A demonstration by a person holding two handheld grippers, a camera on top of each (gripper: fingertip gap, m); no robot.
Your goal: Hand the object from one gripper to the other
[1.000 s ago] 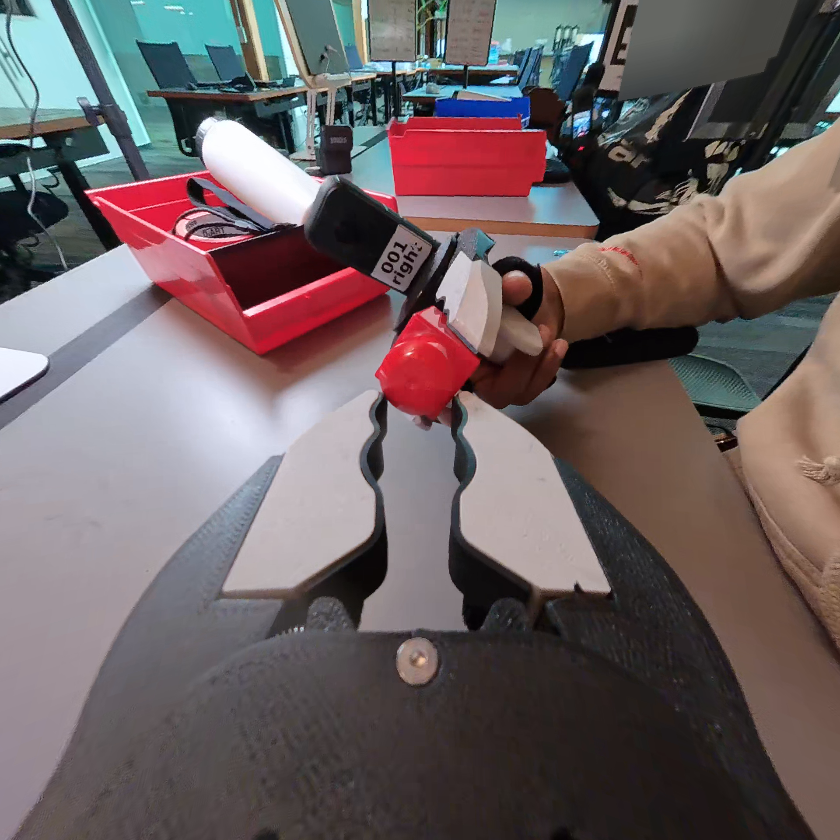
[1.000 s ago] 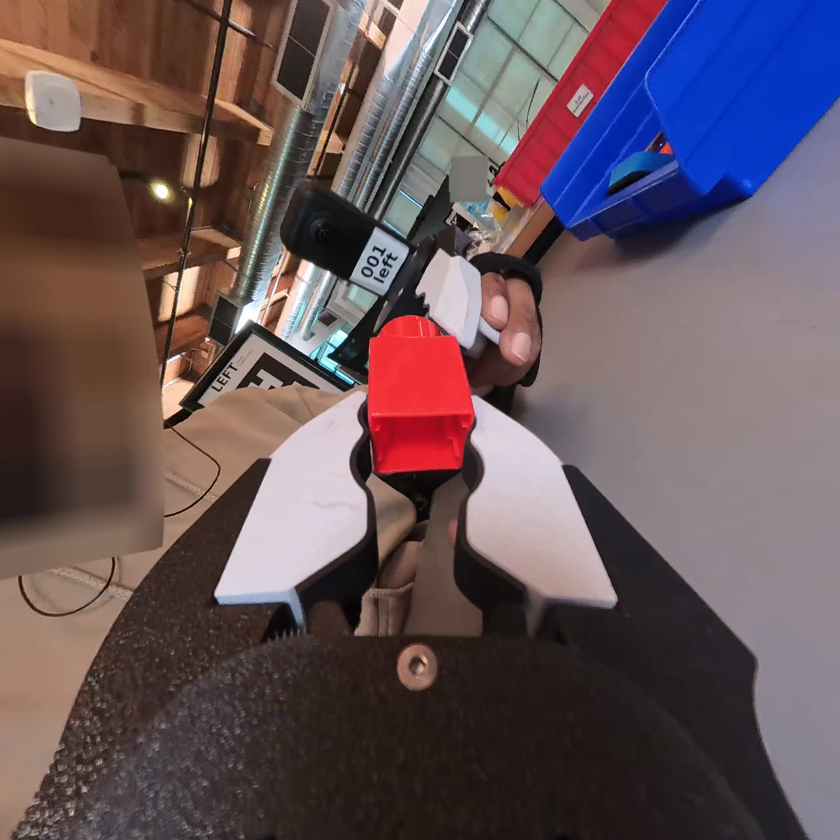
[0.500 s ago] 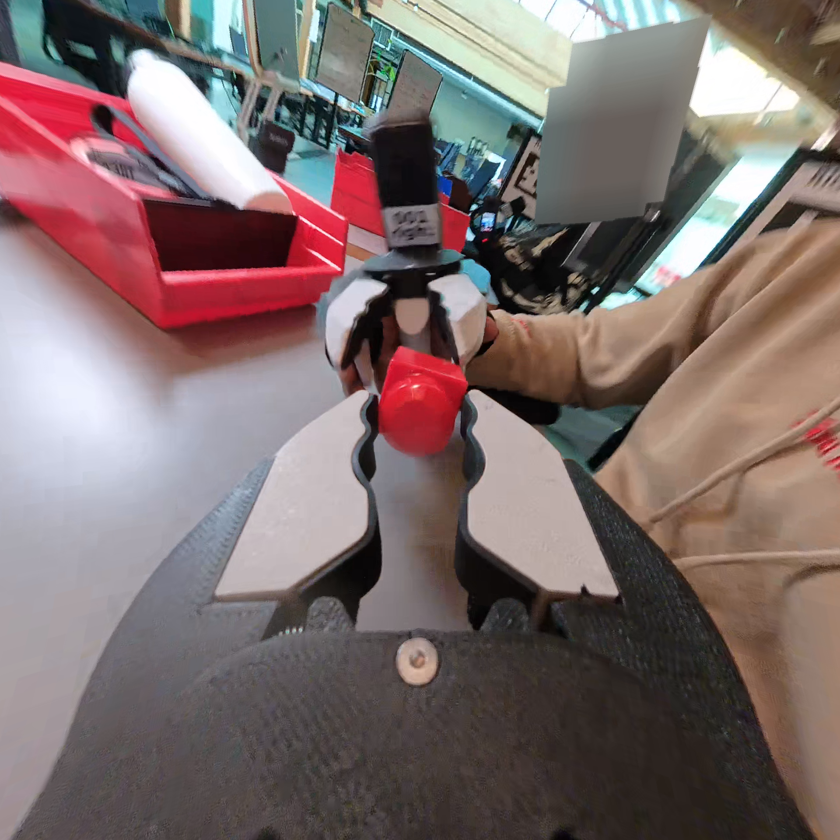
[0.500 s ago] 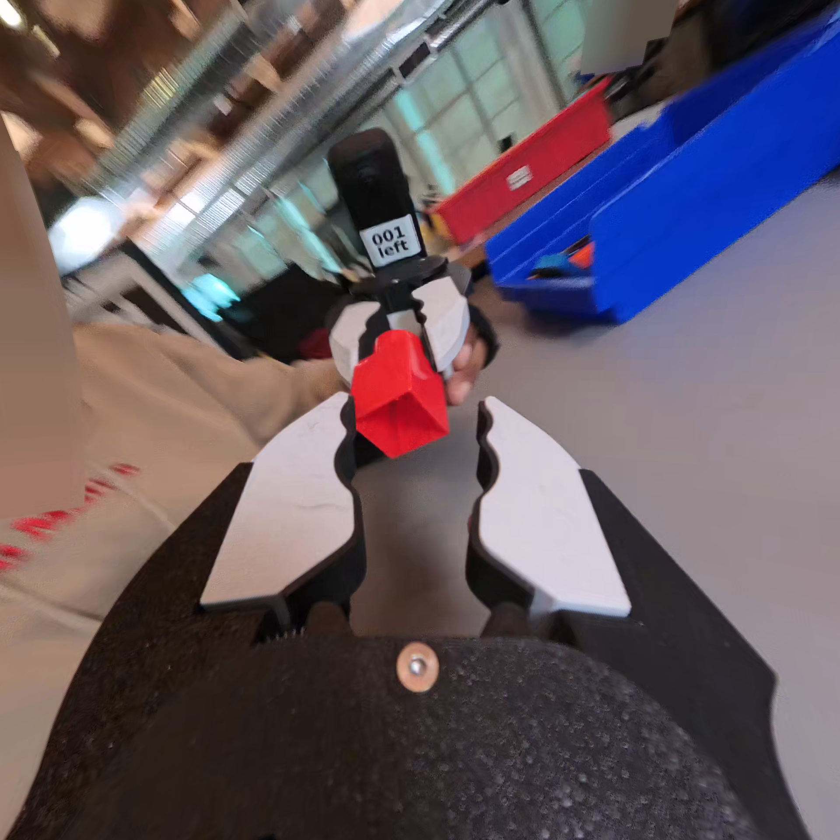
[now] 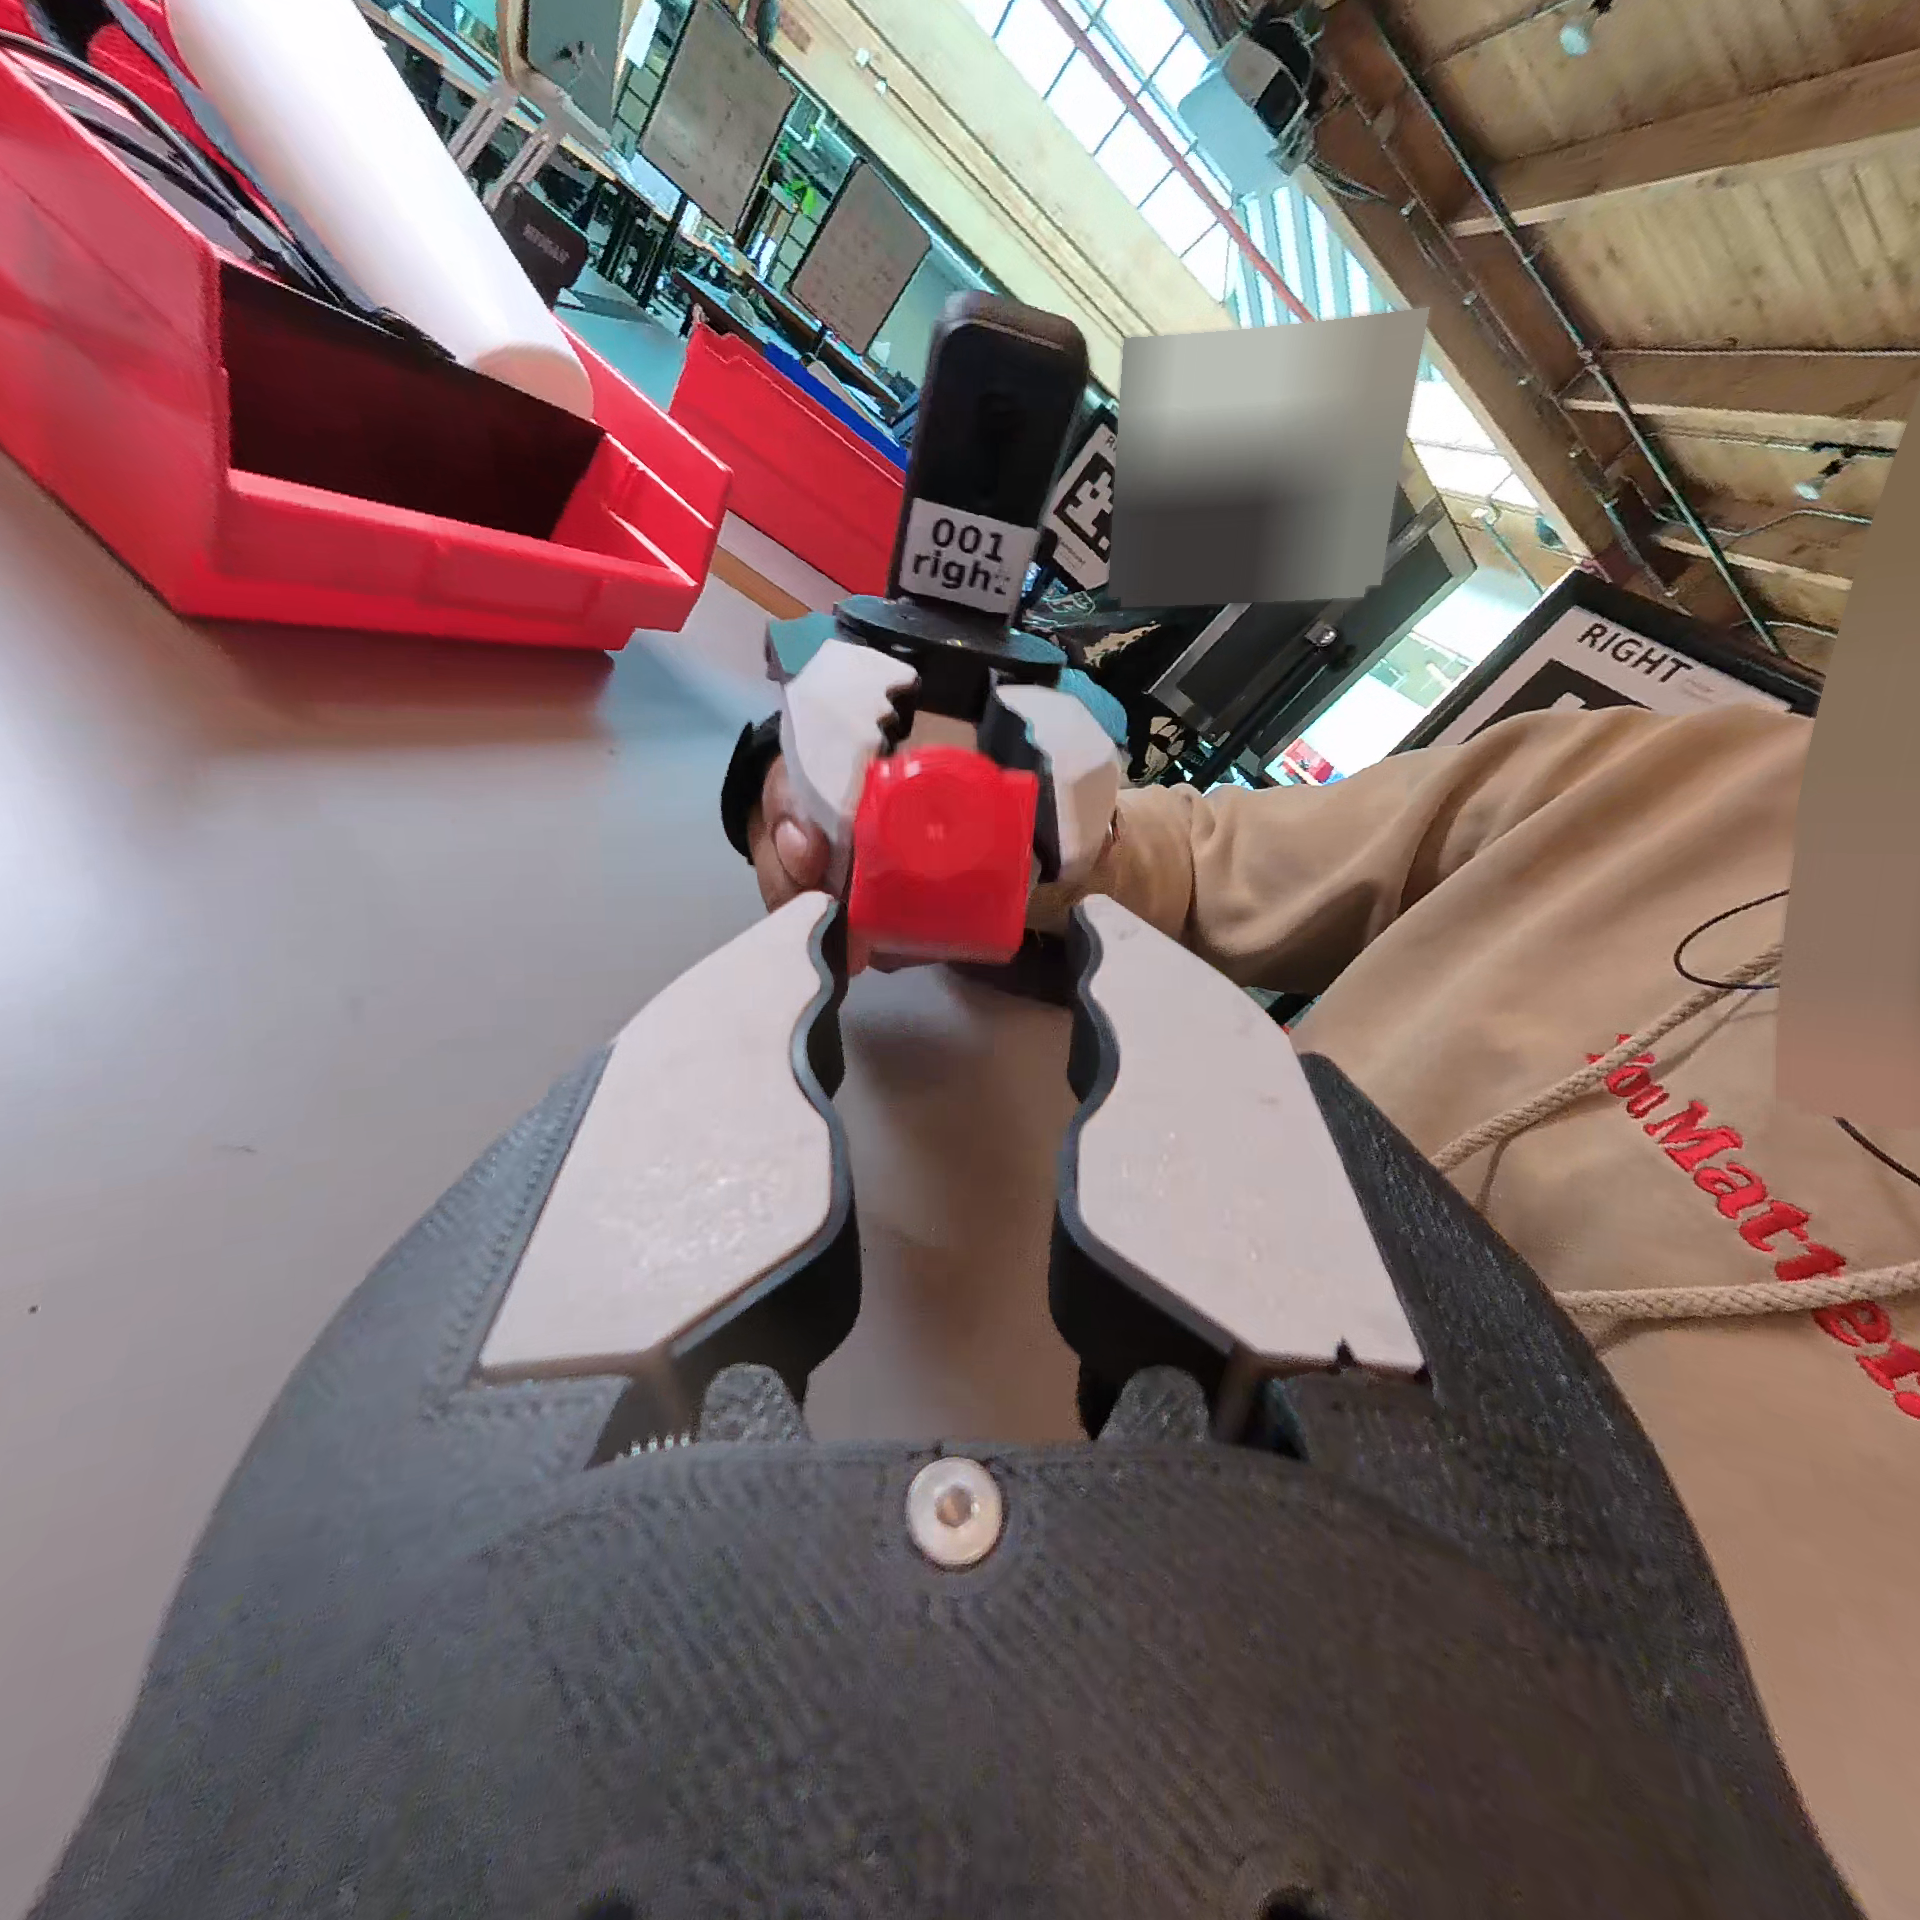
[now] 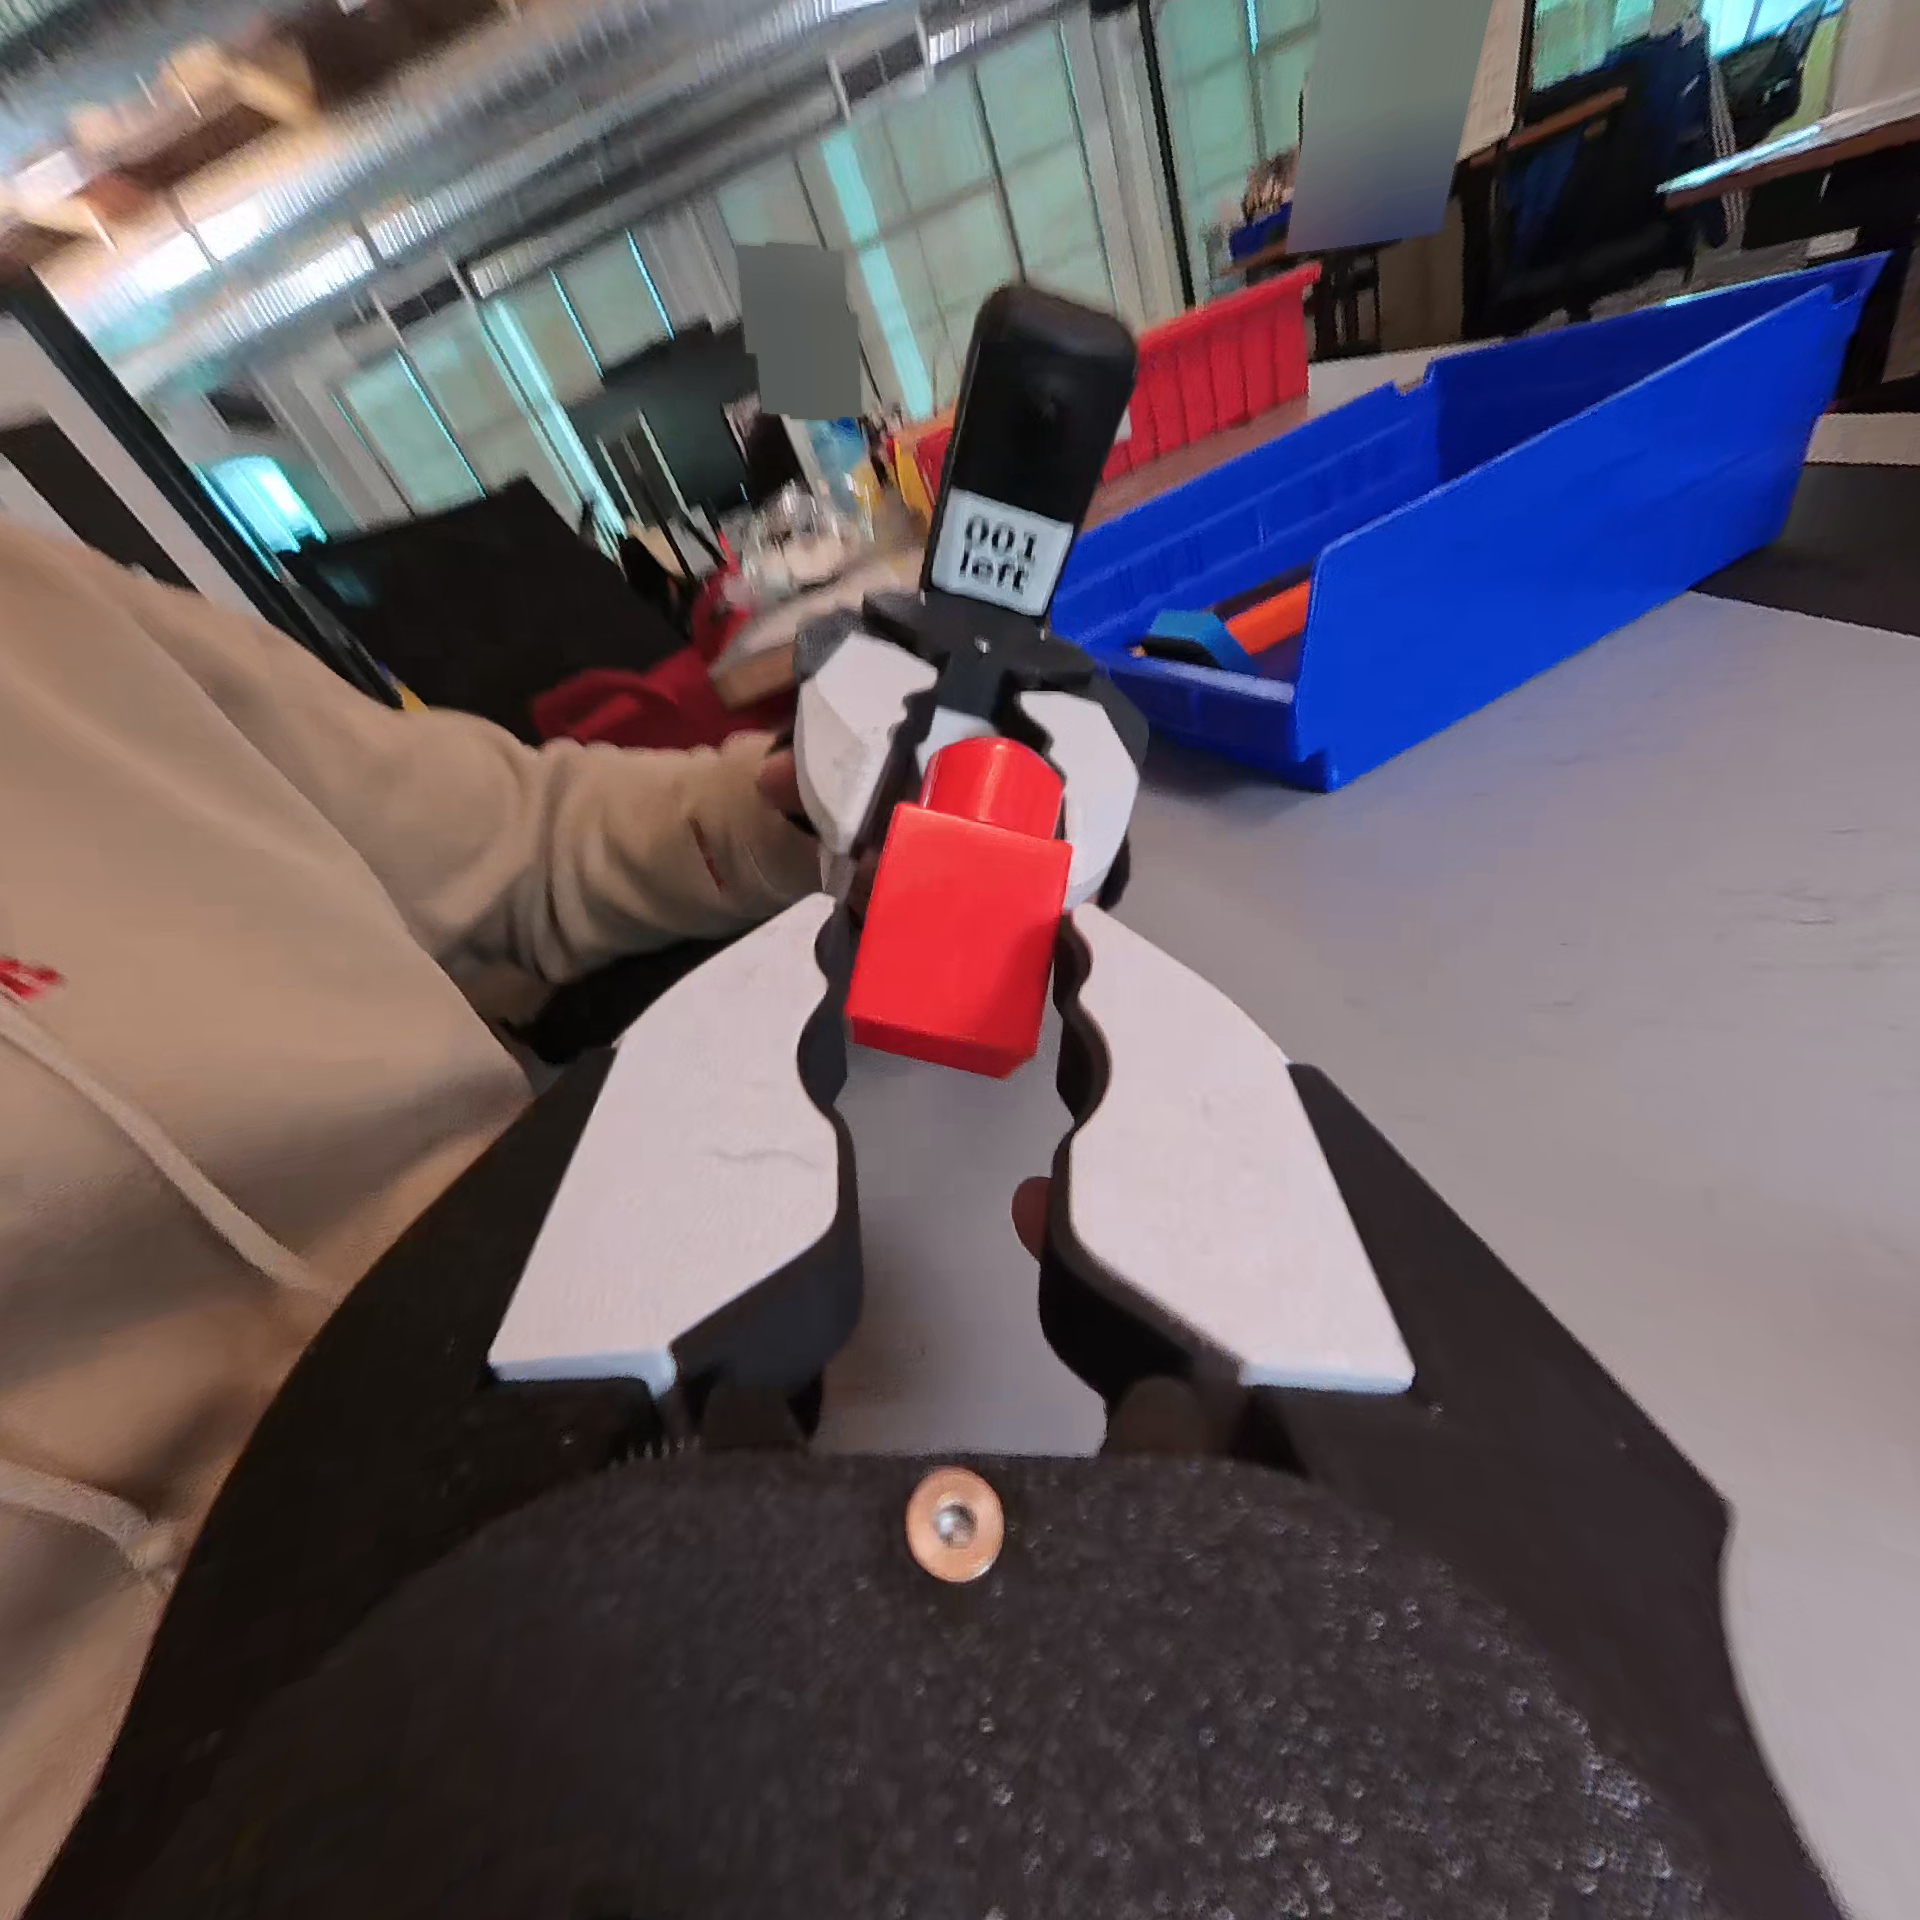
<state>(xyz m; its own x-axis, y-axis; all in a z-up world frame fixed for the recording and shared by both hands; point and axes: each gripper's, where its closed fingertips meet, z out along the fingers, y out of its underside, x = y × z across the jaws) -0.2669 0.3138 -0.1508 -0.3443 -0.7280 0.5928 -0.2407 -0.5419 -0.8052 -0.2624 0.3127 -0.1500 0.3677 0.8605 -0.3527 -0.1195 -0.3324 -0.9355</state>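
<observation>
Red block (image 6: 956,935) clamped by right gripper (image 6: 951,925); left gripper (image 5: 956,930) narrowly parted, slack. White bottle (image 5: 384,177) in red bin (image 5: 416,561); oddments in blue bin (image 6: 1507,582).

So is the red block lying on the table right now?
No, the red block is up off the grey table, between the tips of the left gripper and right gripper.

block: red block (image 6: 961,940) was clamped in right tongs (image 6: 951,961) 1.0 s ago, free of them at 0.5 s, now back between their tips at frame centre | left tongs (image 5: 951,940): gripped the block at 0.5 s, now spread, block just past their tips | views: steadier, less blurred
</observation>
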